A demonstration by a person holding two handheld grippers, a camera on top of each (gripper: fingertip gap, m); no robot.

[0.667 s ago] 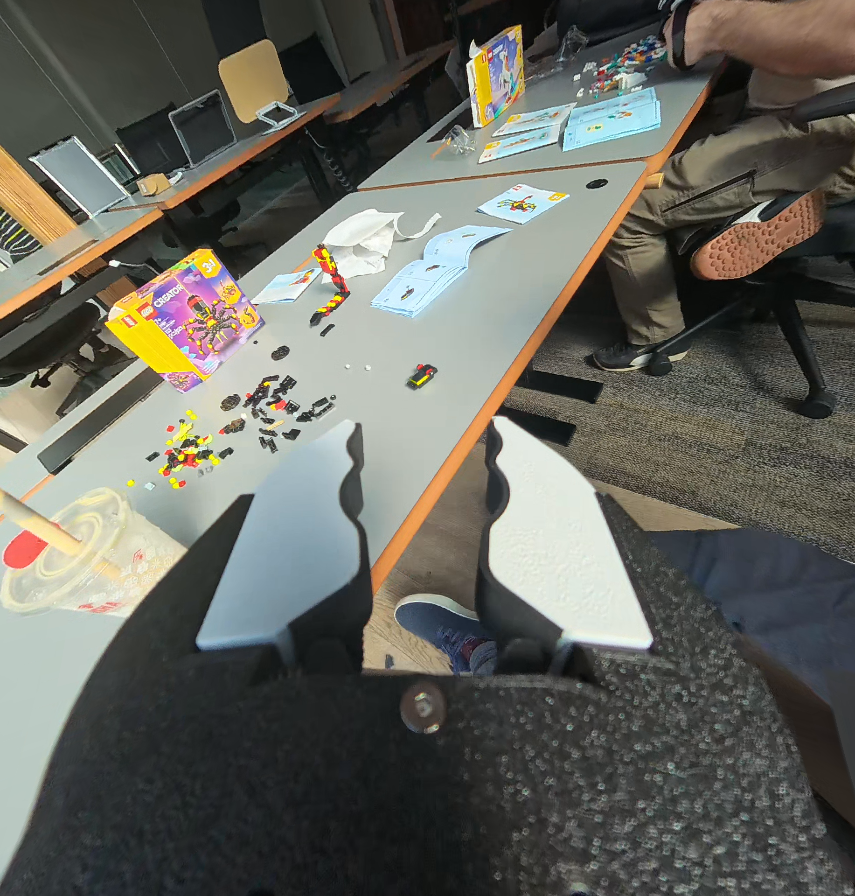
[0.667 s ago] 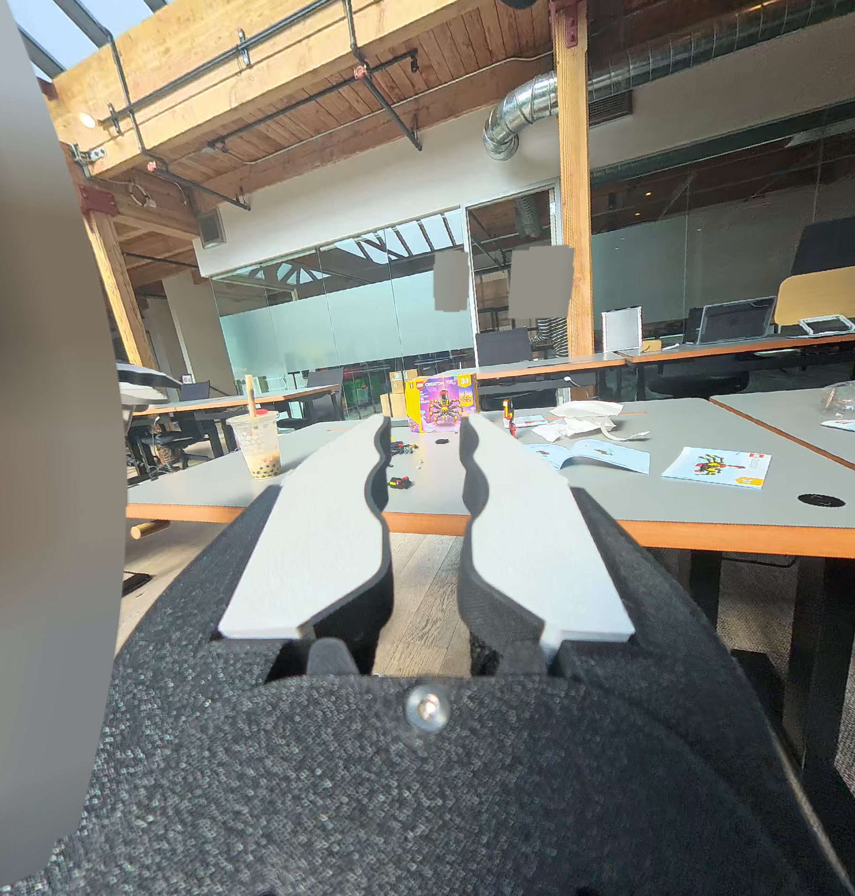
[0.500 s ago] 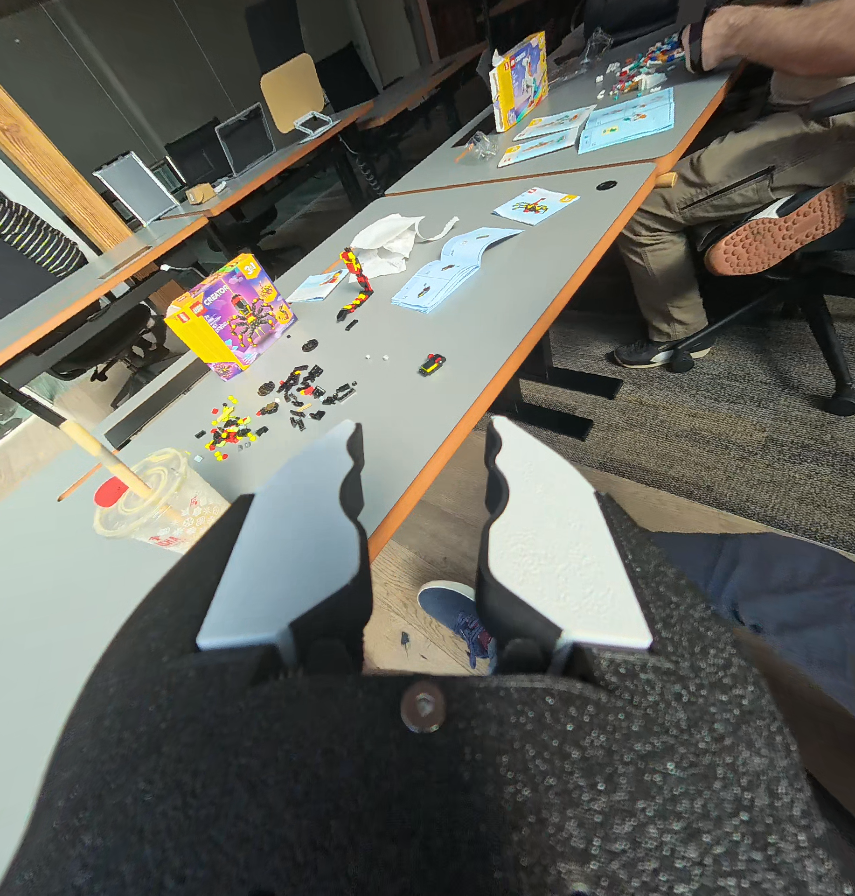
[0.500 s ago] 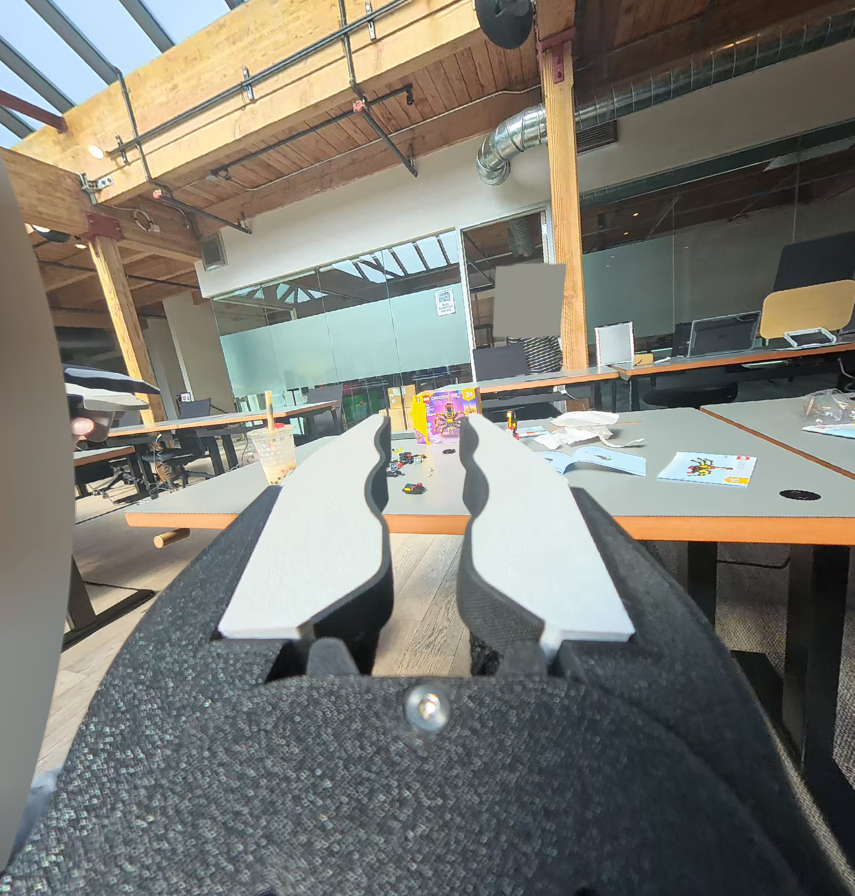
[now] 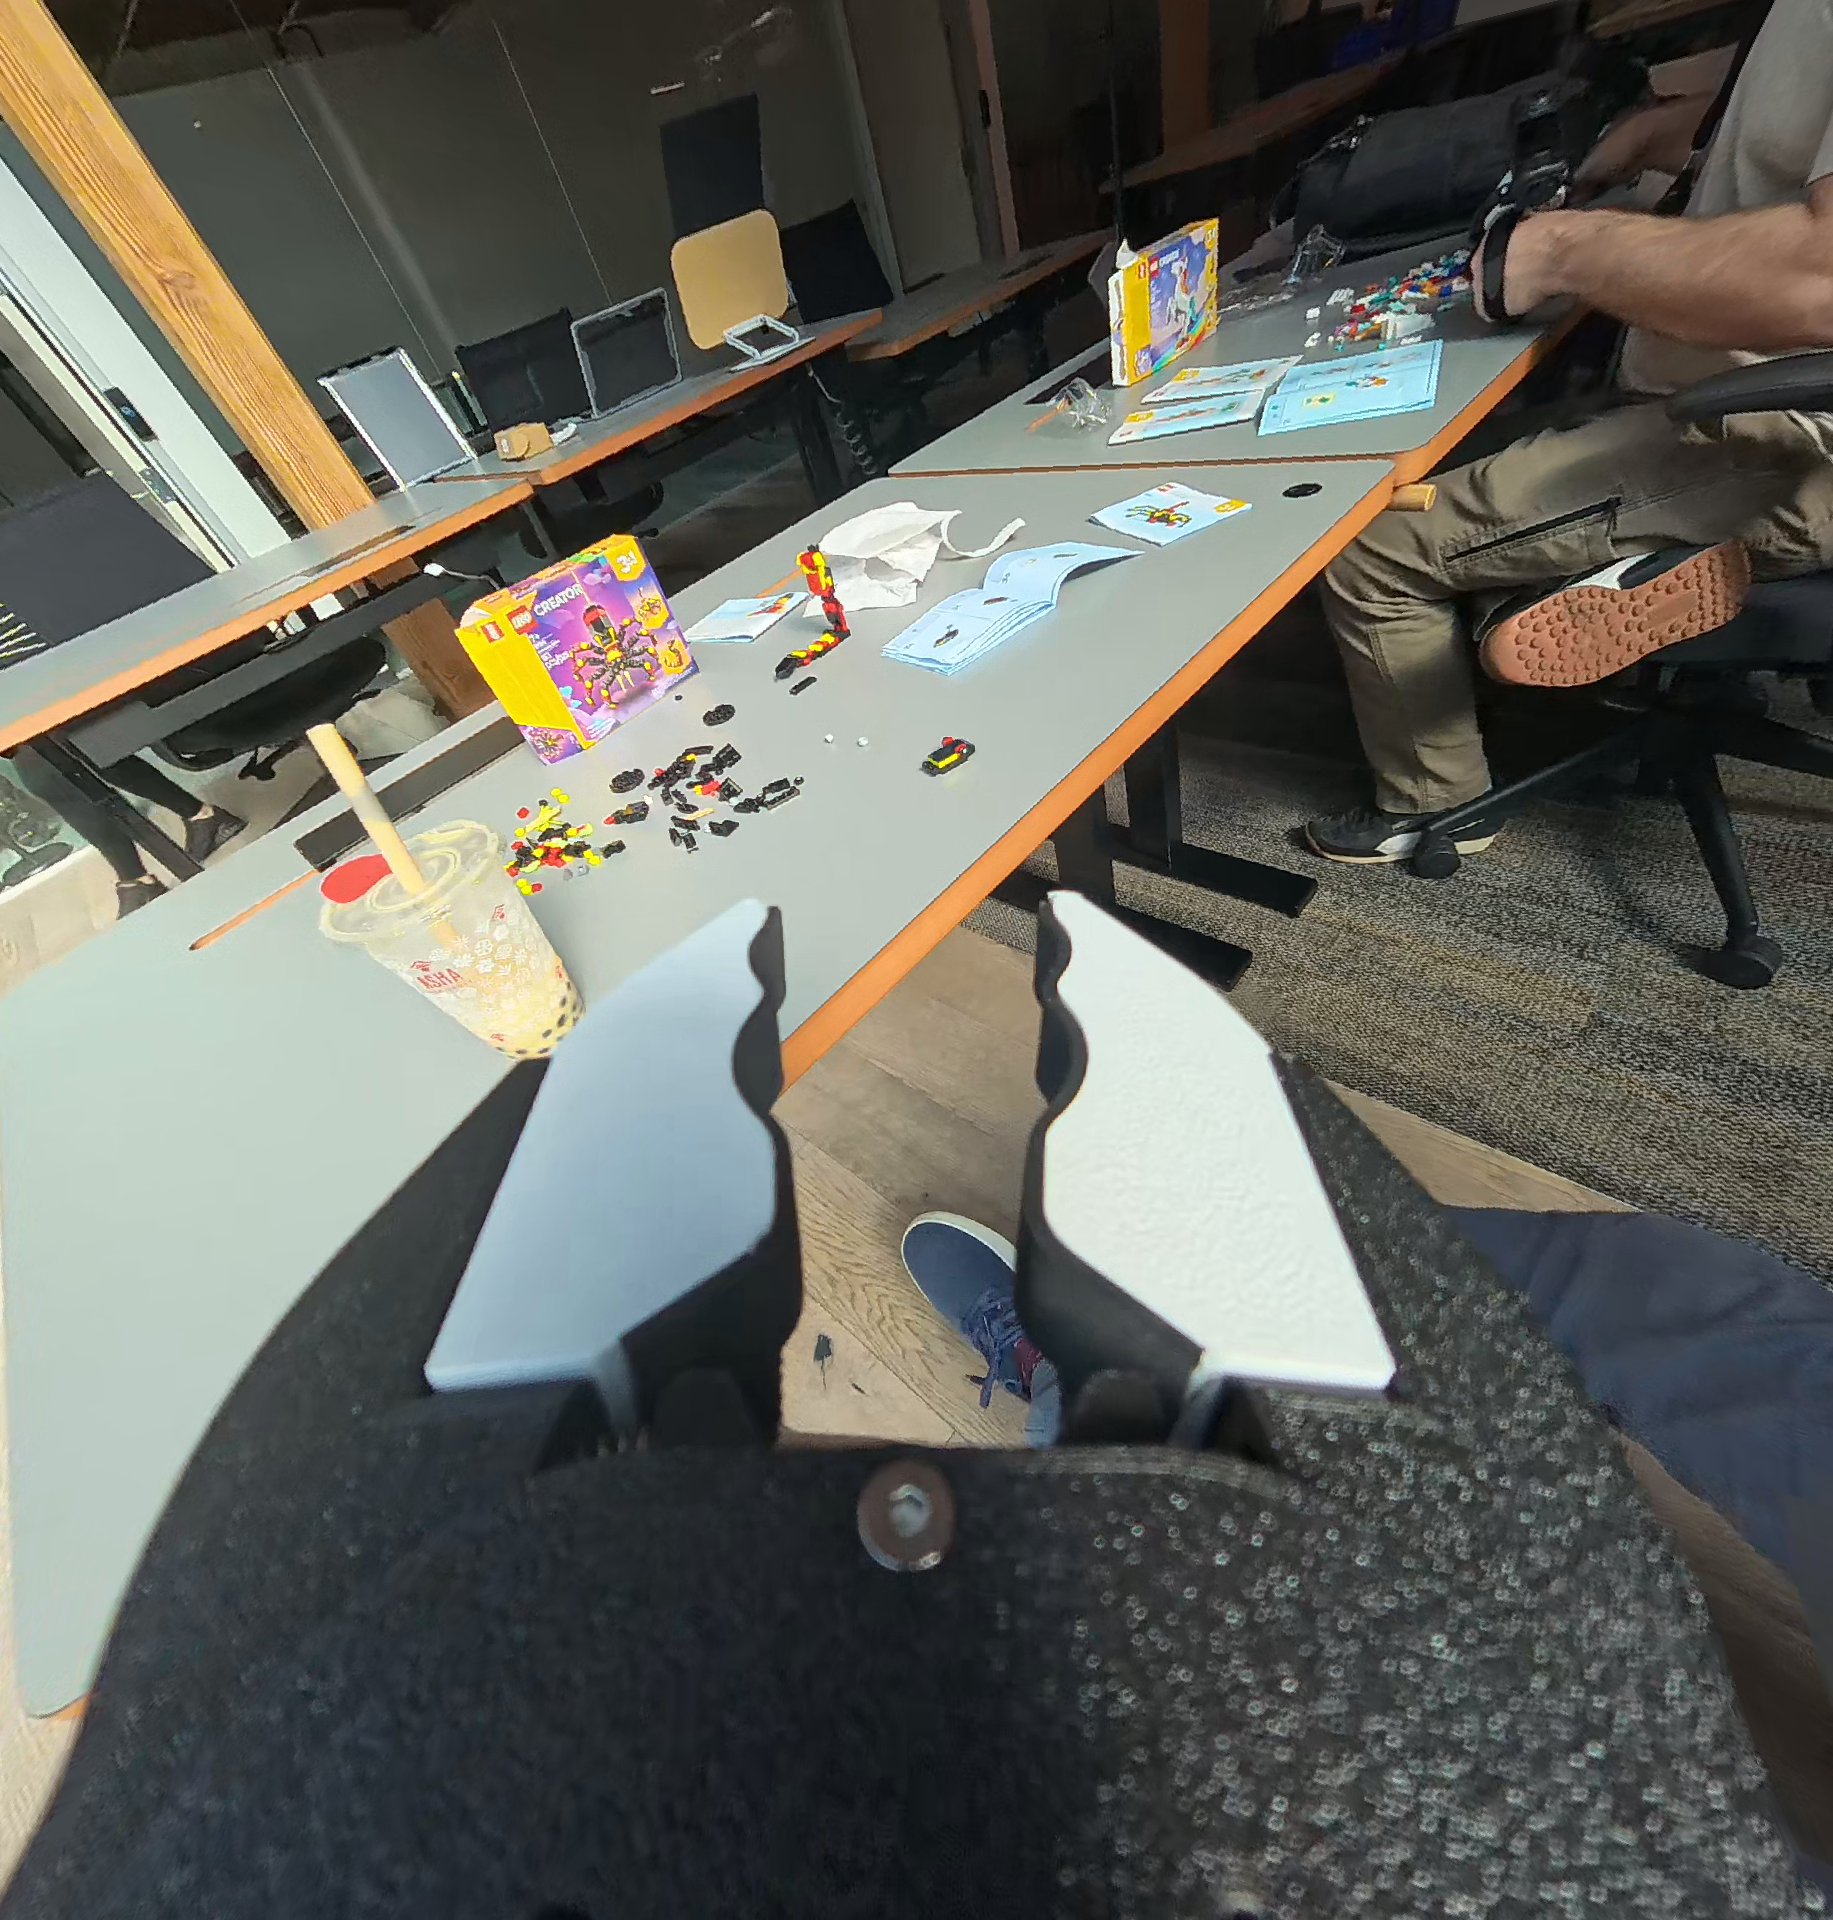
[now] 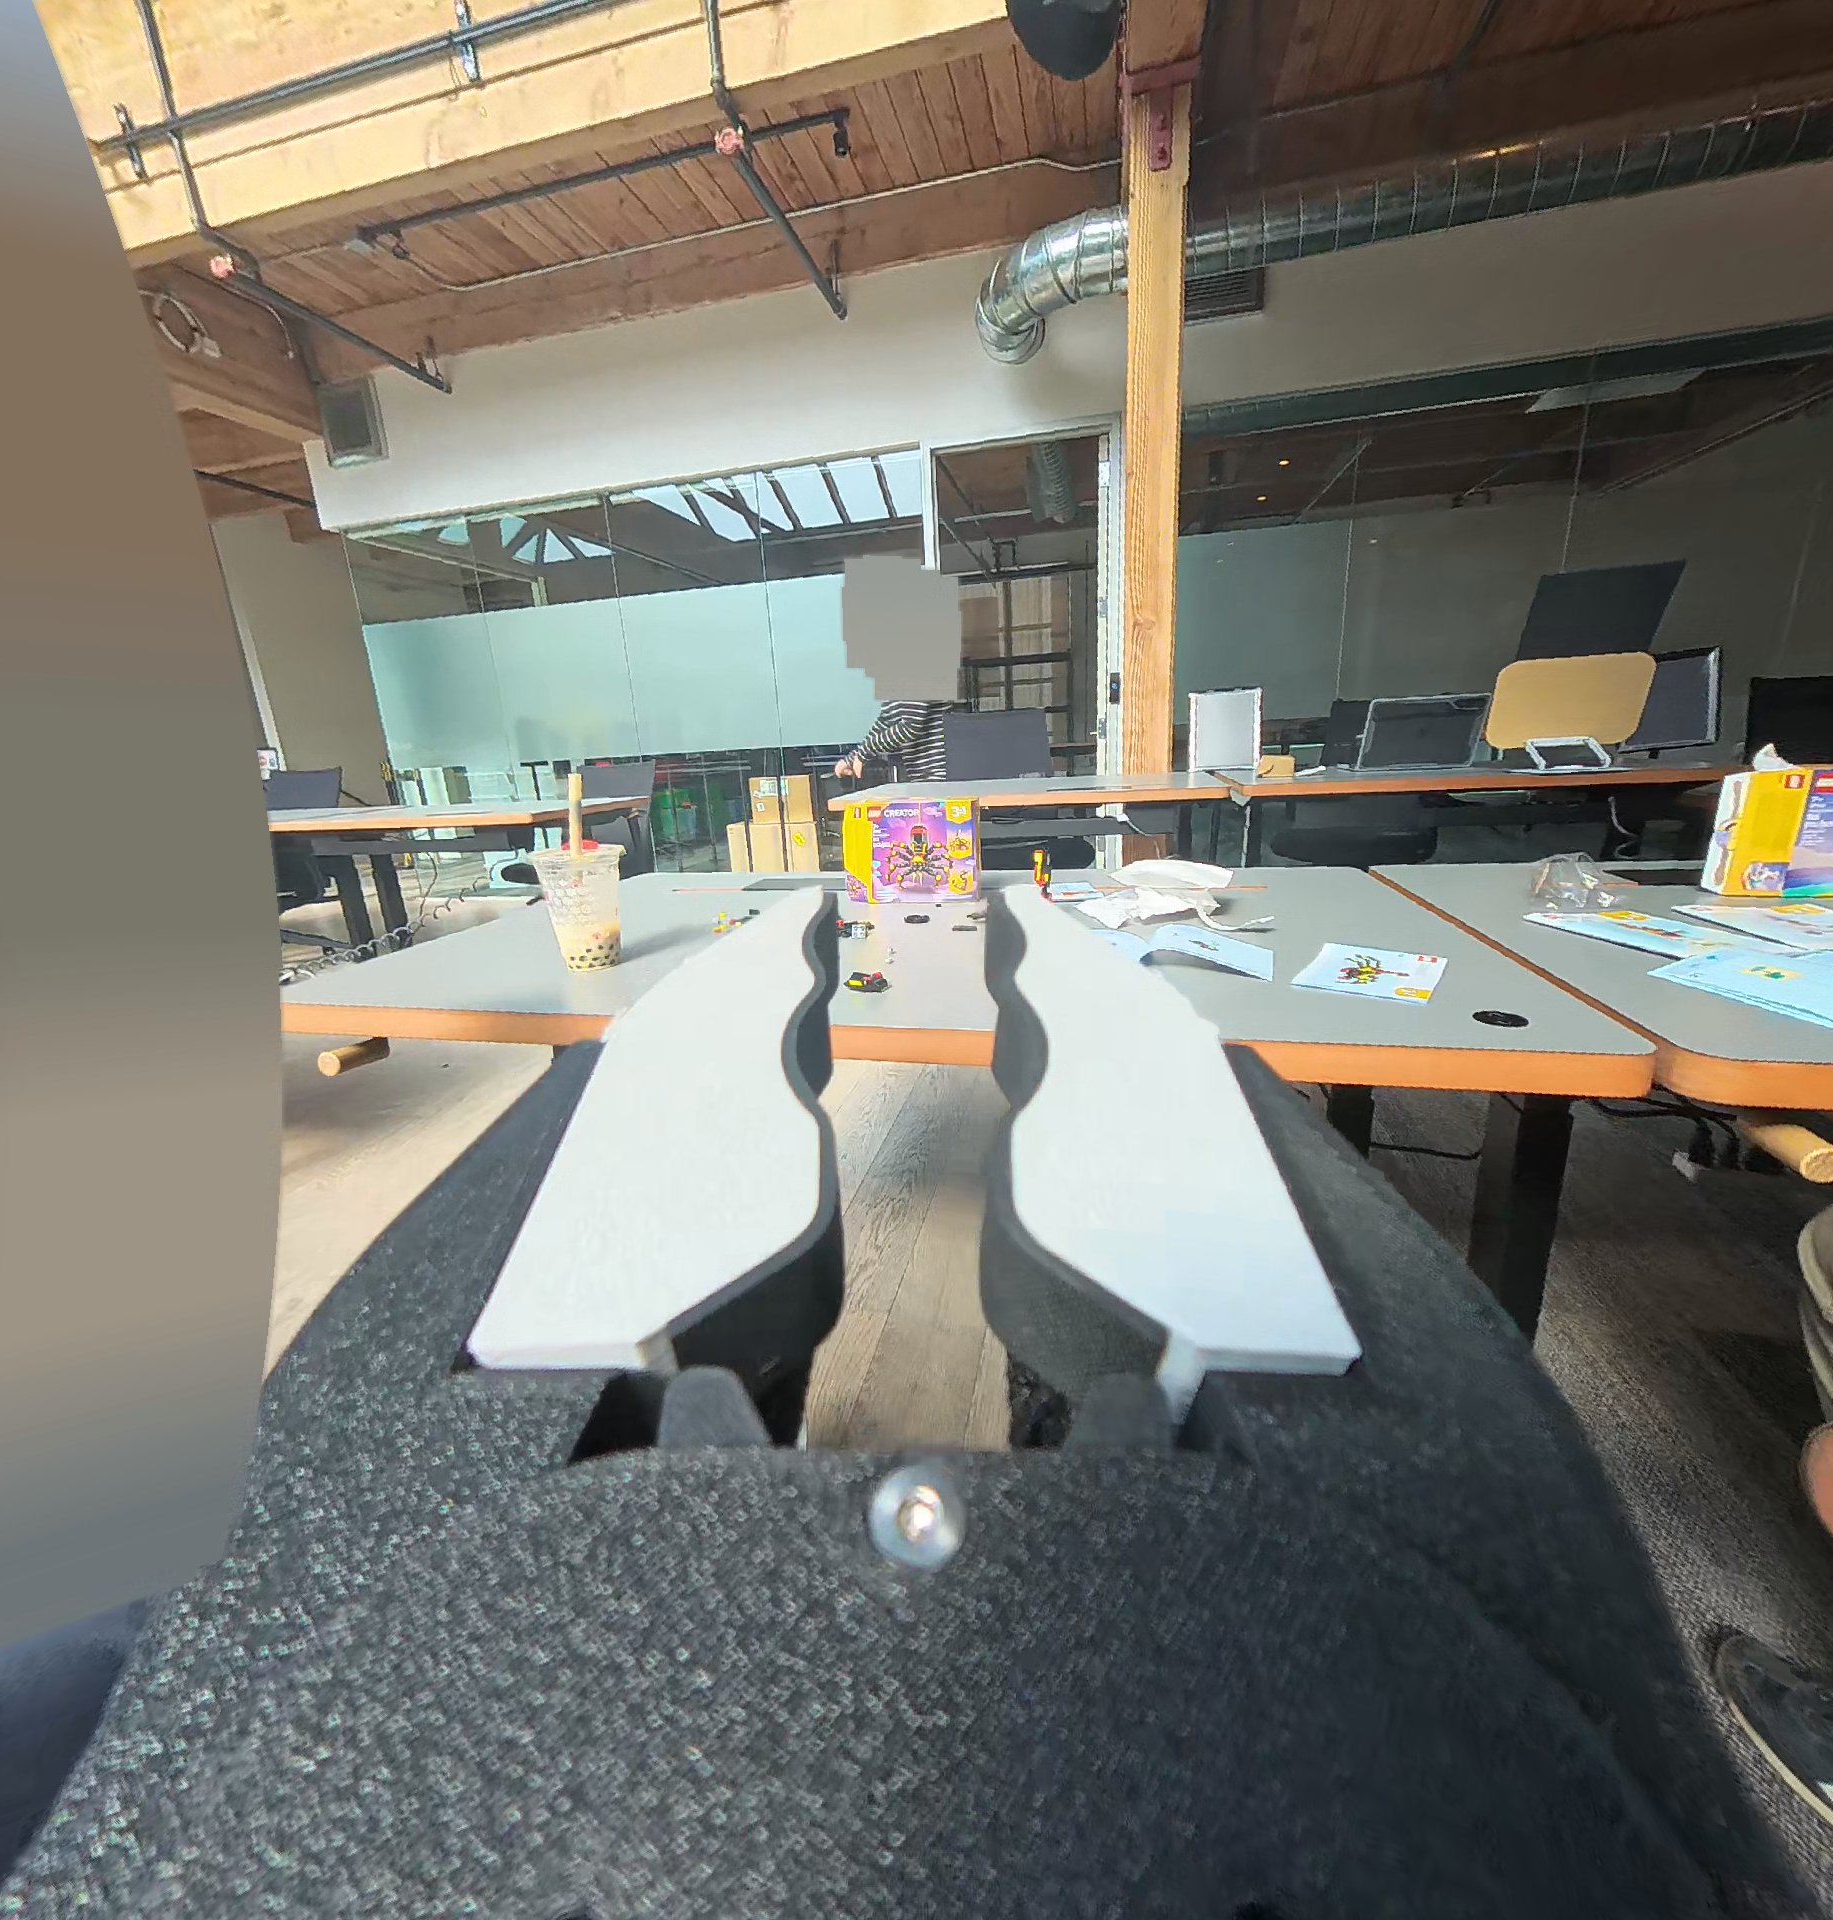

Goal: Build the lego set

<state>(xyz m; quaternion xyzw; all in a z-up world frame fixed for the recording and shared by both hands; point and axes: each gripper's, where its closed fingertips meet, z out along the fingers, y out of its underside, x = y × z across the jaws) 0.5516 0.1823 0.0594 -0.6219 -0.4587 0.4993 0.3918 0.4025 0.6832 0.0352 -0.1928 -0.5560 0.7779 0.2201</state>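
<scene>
Loose black, red and yellow lego pieces (image 5: 683, 798) lie scattered on a grey table (image 5: 268, 1122). A small black, red and yellow sub-assembly (image 5: 948, 755) sits near the table's front edge; it also shows in the right wrist view (image 6: 866, 980). A built red, yellow and black snake-like piece (image 5: 824, 618) stands by the open instruction booklet (image 5: 1005, 608). The purple and yellow set box (image 5: 579, 644) stands behind the pieces. My left gripper (image 5: 907, 920) is open and empty, off the table's front edge. My right gripper (image 6: 907, 904) is open and empty, well back from the table.
A plastic cup with a straw (image 5: 455, 956) stands near the table's front left. Crumpled white paper (image 5: 891, 540) and a leaflet (image 5: 1166, 511) lie farther along. A seated person (image 5: 1577, 540) works at the adjoining table (image 5: 1182, 447). My blue shoe (image 5: 959, 1273) is on the wood floor. The tips of one gripper are about 55 cm away from the tips of the other.
Both grippers have pulled back from the table, so more of it shows. The left view has tilted up and now takes in the cup fully. Both stay open.
</scene>
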